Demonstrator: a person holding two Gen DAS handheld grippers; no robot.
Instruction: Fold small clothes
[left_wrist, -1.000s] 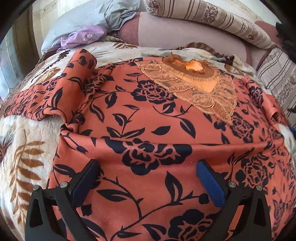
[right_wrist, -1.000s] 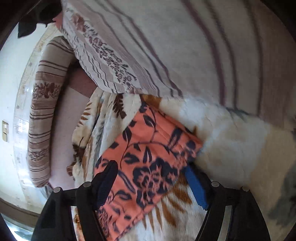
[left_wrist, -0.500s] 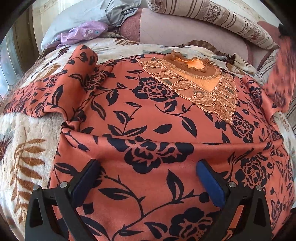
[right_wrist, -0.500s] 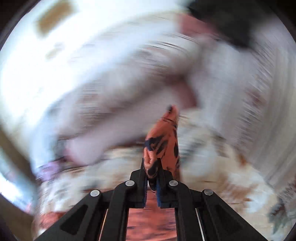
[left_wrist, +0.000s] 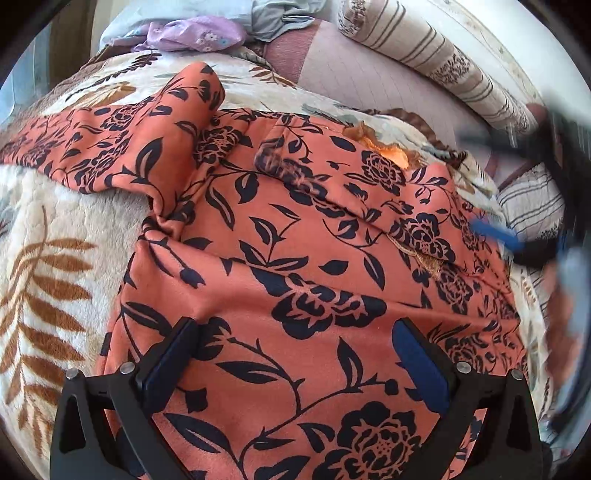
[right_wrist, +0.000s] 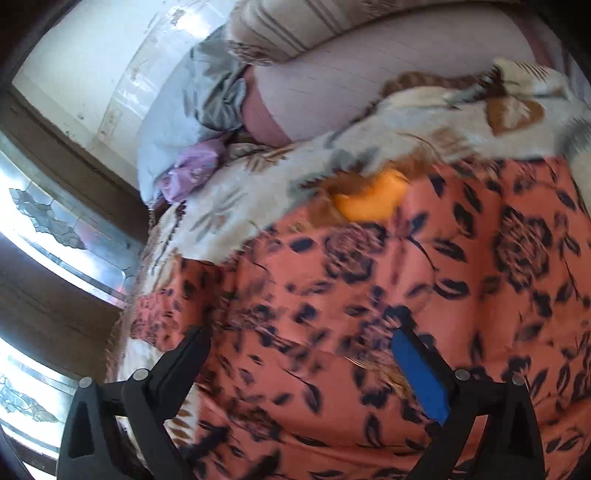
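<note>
Bedding fills both views: a cream fleece blanket (left_wrist: 48, 266) with brown leaf print covers the bed. Nearest in the left wrist view, the left gripper (left_wrist: 295, 354) hovers over the lower body of an orange floral garment (left_wrist: 288, 258), its jaws spread wide with nothing between them. The garment lies flat on the blanket, one sleeve (left_wrist: 110, 147) stretched out to the left, while the right sleeve (left_wrist: 354, 177) lies folded across the chest and covers most of the embroidered neckline (left_wrist: 395, 155). At the right edge the right gripper (left_wrist: 509, 240) is a blur; its own camera shows its jaws wide apart above the cloth, gripping nothing. Judging by its drape and soft creases, the fabric is light, limp and a little plush, so it should bend wherever lifted and sag between grips; the left sleeve's cuff or the hem corners look like the best places to pinch. Farther off lie a lilac cloth (left_wrist: 192, 33), a grey-blue pillow (left_wrist: 280, 14) and a striped bolster (left_wrist: 443, 62).
</note>
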